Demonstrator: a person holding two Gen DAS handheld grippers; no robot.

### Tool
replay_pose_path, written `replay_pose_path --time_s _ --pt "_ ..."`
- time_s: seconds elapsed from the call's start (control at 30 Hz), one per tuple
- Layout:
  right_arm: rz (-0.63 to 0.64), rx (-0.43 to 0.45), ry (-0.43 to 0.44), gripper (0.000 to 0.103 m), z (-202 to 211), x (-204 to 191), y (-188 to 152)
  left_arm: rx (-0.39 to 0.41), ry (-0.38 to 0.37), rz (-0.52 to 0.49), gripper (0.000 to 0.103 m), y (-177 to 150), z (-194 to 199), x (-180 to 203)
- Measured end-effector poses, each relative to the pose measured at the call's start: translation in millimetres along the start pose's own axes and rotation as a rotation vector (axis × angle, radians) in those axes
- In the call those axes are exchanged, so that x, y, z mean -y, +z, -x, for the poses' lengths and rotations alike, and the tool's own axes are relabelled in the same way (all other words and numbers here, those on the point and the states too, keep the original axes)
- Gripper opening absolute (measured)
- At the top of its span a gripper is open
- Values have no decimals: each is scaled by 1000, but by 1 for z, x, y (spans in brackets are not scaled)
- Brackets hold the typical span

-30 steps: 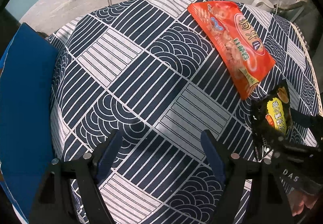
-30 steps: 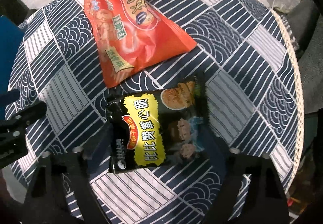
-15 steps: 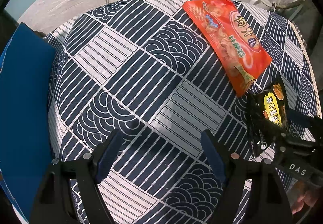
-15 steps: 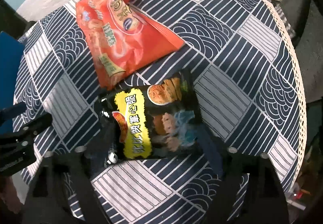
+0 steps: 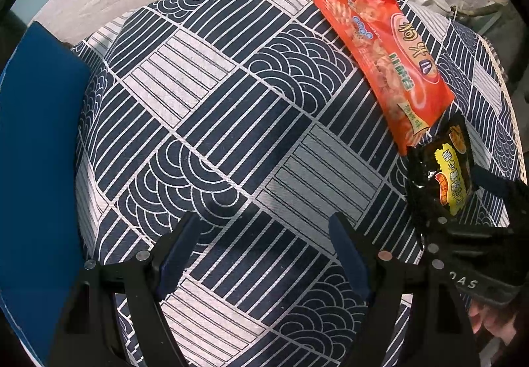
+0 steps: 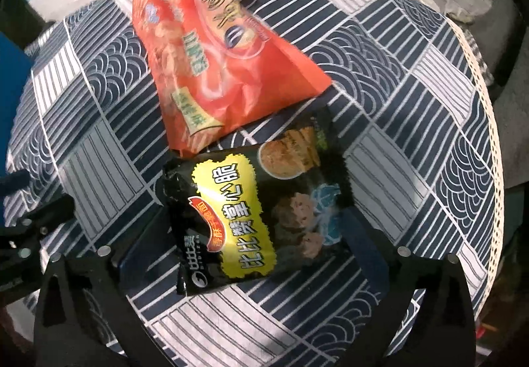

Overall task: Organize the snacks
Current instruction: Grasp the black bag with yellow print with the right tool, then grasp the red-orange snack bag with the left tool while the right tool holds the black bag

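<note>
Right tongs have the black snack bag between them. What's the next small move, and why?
Probably lift the black snack bag a little and carry it left toward the blue bin. The right tongs appear shut on it, its far corner sits right by the orange bag, and the left tongs are open over bare tablecloth, so nothing blocks that path.

Even indoor light, moderately bright. Left wrist view sharp; right wrist view motion-blurred, worst toward 12 o'clock. Glare on black snack bag (image 6: 251, 221). Heavy fisheye bending, dark vignette at rims.
</note>
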State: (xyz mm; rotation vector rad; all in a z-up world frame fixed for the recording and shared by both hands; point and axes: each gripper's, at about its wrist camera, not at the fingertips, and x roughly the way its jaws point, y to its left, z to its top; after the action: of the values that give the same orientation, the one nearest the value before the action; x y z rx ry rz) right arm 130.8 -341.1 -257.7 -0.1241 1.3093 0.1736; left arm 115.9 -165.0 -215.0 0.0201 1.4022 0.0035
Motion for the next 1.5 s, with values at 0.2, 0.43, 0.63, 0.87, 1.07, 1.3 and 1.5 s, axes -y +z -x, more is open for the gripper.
replay_pose_path --time_s 0.2,0.43,0.63,0.87,1.07,1.3,1.5 --pt "-19 -13 8 99 -3 3 1 -1 -5 8 81 4 0 -3" --pt "-63 3 -1 62 7 27 15 4 -12 6 81 8 4 -2" --pt "-102 31 14 45 13 47 10 8 -14 4 81 10 7 3" --pt "-149 86 21 29 31 70 7 11 -36 20 81 19 8 12" --pt "-173 126 28 27 48 83 8 30 -114 113 85 53 12 23" --pt "-205 184 24 27 54 86 12 75 -137 184 88 92 13 48" --pt "-220 189 46 27 51 81 15 80 -156 252 88 103 11 67"
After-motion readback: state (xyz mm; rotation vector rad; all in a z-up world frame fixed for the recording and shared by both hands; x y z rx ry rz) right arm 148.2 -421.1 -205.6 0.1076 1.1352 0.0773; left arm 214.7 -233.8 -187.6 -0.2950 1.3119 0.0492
